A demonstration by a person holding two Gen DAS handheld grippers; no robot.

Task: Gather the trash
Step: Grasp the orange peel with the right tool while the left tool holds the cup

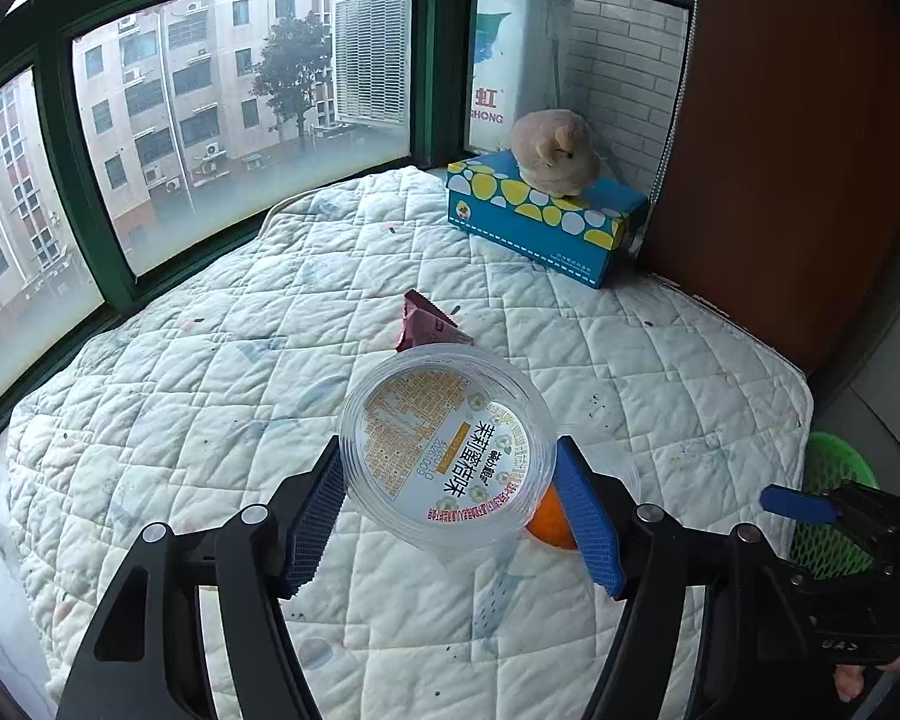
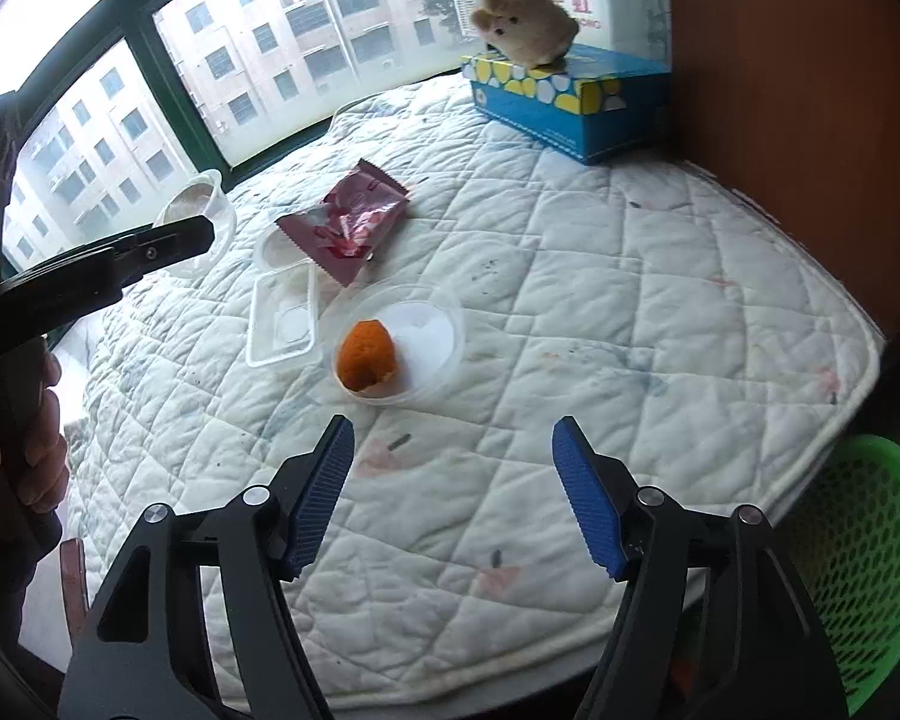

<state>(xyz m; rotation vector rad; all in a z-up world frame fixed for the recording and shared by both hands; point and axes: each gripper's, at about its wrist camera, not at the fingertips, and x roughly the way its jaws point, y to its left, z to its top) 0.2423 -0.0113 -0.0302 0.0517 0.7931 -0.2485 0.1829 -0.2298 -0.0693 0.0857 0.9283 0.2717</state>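
My left gripper (image 1: 448, 445) is shut on a clear plastic cup (image 1: 444, 420) with a printed label, held above the quilted white pad (image 1: 210, 420). Behind the cup lie a piece of orange peel (image 1: 552, 525) and a red wrapper (image 1: 429, 324). My right gripper (image 2: 453, 438) stands open over the pad with nothing between its blue pads. Ahead of it the orange peel (image 2: 366, 363) rests in a shallow clear dish (image 2: 435, 324). A clear rectangular tray (image 2: 285, 315) lies beside it, and the red wrapper (image 2: 354, 222) lies partly over another clear cup (image 2: 268, 249).
A green mesh basket (image 2: 858, 552) stands below the pad's right edge. A blue tissue box (image 2: 564, 96) with a plush toy (image 2: 525, 21) on top sits in the far corner by a brown wall. Green-framed windows run along the far and left sides.
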